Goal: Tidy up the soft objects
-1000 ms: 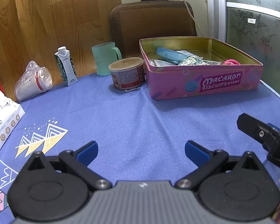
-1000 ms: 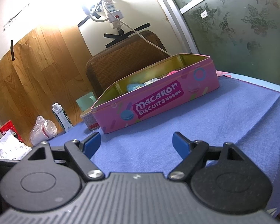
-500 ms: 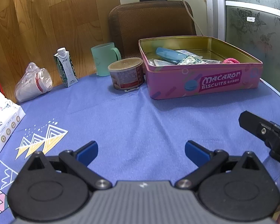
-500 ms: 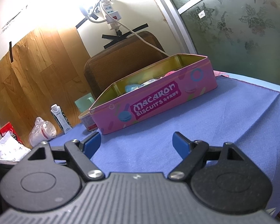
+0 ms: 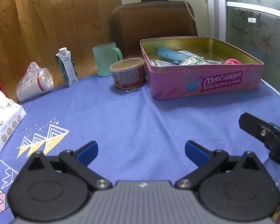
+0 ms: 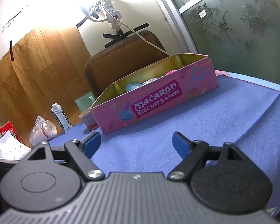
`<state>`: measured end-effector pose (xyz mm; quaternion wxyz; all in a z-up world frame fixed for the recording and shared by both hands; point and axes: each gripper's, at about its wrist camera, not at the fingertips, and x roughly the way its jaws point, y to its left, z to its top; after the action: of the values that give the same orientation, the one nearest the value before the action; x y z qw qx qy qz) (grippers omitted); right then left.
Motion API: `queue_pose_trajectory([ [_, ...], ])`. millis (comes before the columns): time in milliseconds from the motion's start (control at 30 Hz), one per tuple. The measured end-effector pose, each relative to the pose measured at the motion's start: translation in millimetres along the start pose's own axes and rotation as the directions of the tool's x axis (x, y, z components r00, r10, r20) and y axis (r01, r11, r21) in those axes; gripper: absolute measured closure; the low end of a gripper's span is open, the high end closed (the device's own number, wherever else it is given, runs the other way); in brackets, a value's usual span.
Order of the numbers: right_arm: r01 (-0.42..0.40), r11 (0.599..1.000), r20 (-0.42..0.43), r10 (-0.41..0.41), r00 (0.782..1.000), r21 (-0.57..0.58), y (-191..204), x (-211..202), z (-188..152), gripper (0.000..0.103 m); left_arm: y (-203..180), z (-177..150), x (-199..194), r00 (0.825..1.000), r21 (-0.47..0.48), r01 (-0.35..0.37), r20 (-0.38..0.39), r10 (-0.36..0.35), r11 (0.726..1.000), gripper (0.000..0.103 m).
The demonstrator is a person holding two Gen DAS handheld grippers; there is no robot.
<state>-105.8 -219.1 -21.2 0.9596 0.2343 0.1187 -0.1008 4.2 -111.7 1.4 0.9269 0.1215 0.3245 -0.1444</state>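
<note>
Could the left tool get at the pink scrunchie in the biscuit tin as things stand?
Probably yes. The left tool is open and holds nothing, bare cloth lies between it and the lidless biscuit tin, and the pink scrunchie lies uncovered at the tin's right end.

Both tools are held low over the worktop, pointing forward. The left tool (image 5: 141, 152) has its blue-tipped fingers (image 5: 87, 152) spread wide with nothing between them. The right tool (image 6: 137, 144), just beside it, is equally spread and empty.
</note>
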Motion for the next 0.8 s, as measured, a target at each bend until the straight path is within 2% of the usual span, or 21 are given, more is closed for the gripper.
queue_pose_trajectory([
  [800, 0.000, 1.000, -0.001, 0.000, 1.000, 0.000, 0.7, 0.2, -0.7, 0.017, 0.3, -0.4, -0.9, 1.000, -0.003, -0.001, 0.002, 0.001, 1.000, 0.000],
])
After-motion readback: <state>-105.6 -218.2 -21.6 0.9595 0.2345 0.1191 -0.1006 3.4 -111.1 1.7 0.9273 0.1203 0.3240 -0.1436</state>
